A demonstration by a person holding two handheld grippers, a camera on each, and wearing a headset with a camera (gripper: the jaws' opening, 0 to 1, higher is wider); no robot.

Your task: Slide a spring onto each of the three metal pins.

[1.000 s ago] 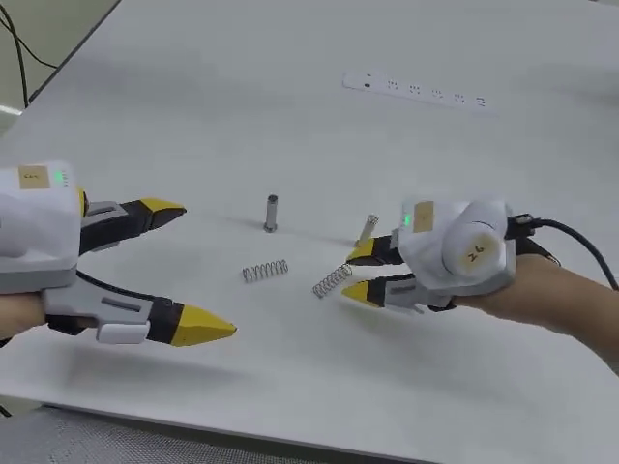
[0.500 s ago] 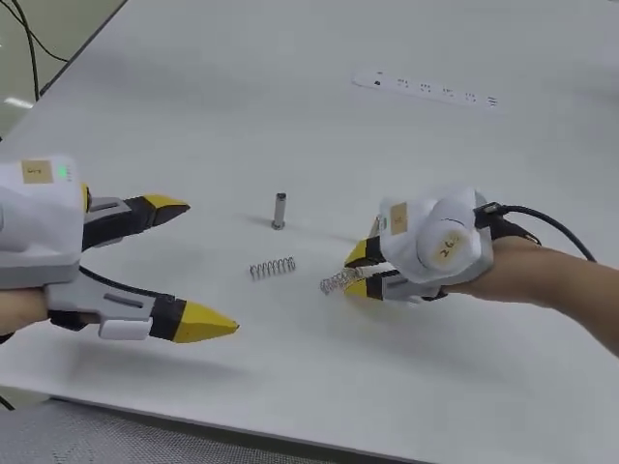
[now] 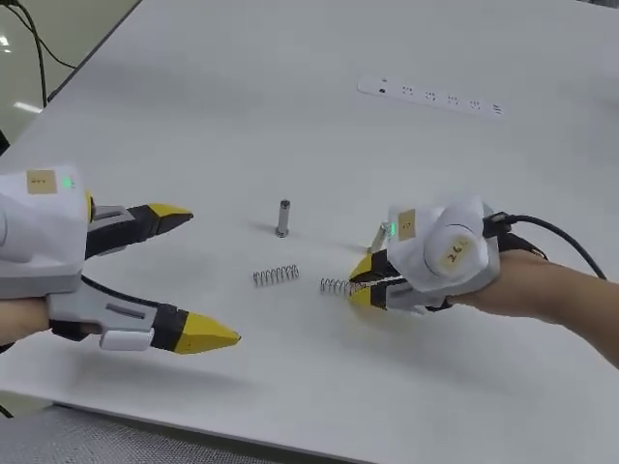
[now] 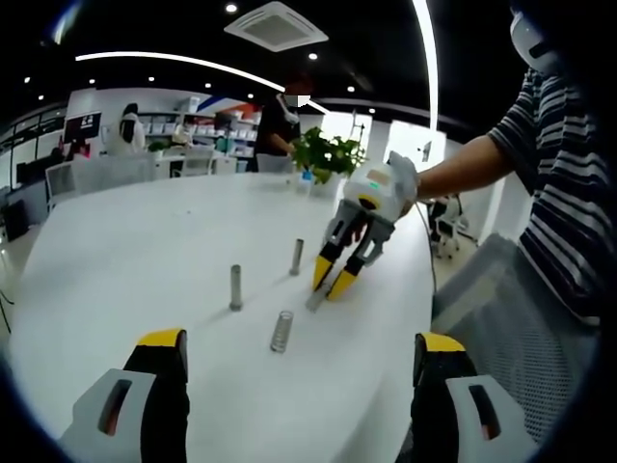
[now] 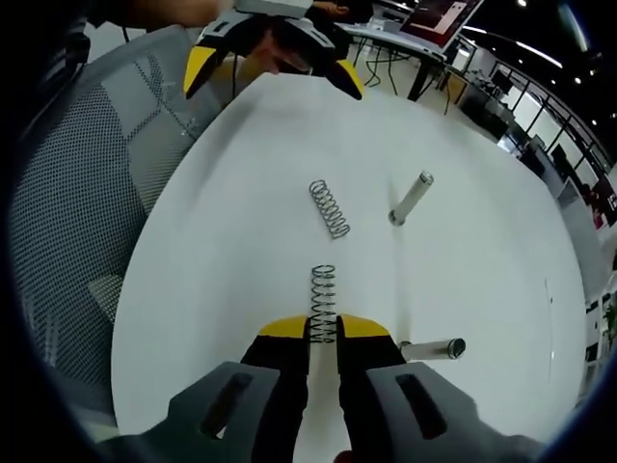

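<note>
My right gripper (image 3: 362, 282) lies low on the white table (image 3: 290, 116), shut on one end of a spring (image 3: 336, 286). In the right gripper view that spring (image 5: 323, 301) sticks out forward from between the yellow fingertips (image 5: 283, 329). A second spring (image 3: 276, 276) lies loose to its left. One metal pin (image 3: 283, 218) stands upright behind the springs. Another pin (image 3: 375, 235) peeks out just behind the right gripper. My left gripper (image 3: 191, 275) hovers at the left, open and holding nothing. From the left gripper view I see both pins (image 4: 235, 287) (image 4: 297, 257) and the loose spring (image 4: 281, 330).
A white power strip (image 3: 430, 97) lies at the far side of the table. The table's near edge (image 3: 242, 430) runs just below the left gripper. A mesh chair (image 5: 87, 193) stands beside the table. A person stands far behind in the left gripper view.
The right gripper's jaws have come together on the end of the nearer spring, which now lies level instead of slanted. The left gripper has barely moved.
</note>
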